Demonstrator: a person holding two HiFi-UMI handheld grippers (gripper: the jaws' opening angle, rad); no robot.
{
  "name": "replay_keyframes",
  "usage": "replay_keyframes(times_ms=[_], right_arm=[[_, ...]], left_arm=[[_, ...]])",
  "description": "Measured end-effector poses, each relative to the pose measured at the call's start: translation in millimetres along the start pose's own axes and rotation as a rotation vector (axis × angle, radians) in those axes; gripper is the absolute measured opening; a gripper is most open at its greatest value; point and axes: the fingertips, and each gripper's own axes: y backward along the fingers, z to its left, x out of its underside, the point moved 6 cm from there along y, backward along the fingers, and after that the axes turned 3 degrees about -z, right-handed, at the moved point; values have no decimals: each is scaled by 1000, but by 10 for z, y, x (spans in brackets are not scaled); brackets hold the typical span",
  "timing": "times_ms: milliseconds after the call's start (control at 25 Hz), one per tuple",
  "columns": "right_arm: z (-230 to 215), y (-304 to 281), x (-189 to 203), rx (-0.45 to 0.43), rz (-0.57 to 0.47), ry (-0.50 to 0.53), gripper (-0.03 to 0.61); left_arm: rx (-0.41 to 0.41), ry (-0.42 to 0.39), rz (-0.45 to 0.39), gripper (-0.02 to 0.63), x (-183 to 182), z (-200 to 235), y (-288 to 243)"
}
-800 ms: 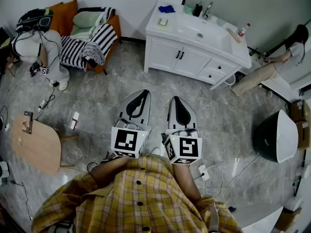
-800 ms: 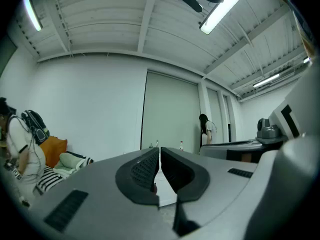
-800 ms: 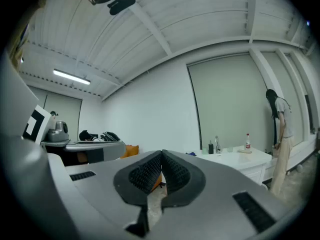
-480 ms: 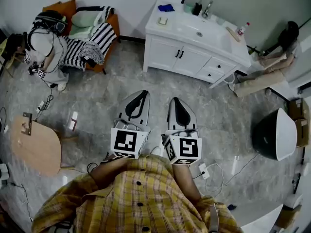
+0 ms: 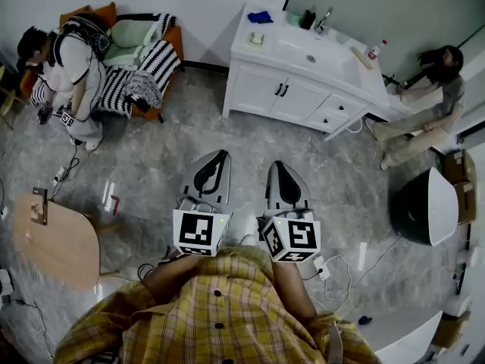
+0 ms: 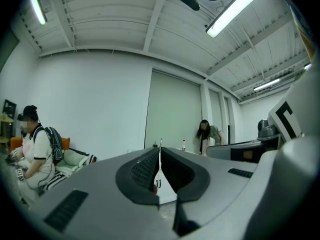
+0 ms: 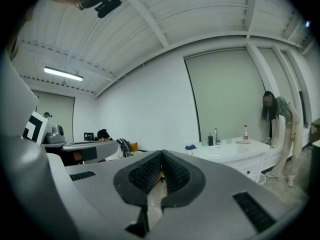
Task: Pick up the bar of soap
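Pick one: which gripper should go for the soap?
Left gripper, narrowly. The soap sits at the vanity's left end, and the left gripper view has the vanity dead ahead, while the right gripper sees it off to one side. Both are shut, empty and far from it.

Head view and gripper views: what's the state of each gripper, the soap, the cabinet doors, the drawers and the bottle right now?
Left gripper: shut, empty.
Right gripper: shut, empty.
Soap: lying on the vanity, untouched.
Cabinet doors: shut.
Drawers: shut.
Bottle: upright, capped.
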Motion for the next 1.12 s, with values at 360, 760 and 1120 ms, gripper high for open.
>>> replay_keyframes(times_ms=[360, 760, 1120], right_arm=[[263, -452, 190, 37, 44, 26, 20], [-176, -2032, 121, 28, 32, 14, 19], [-1143, -3787, -333, 48, 90, -35, 19]], left_arm=[[-32, 51, 10, 21, 205, 728, -145], [-26, -51, 12, 21, 208, 1421, -1512], [-67, -95, 25, 21, -91, 2019, -3458]])
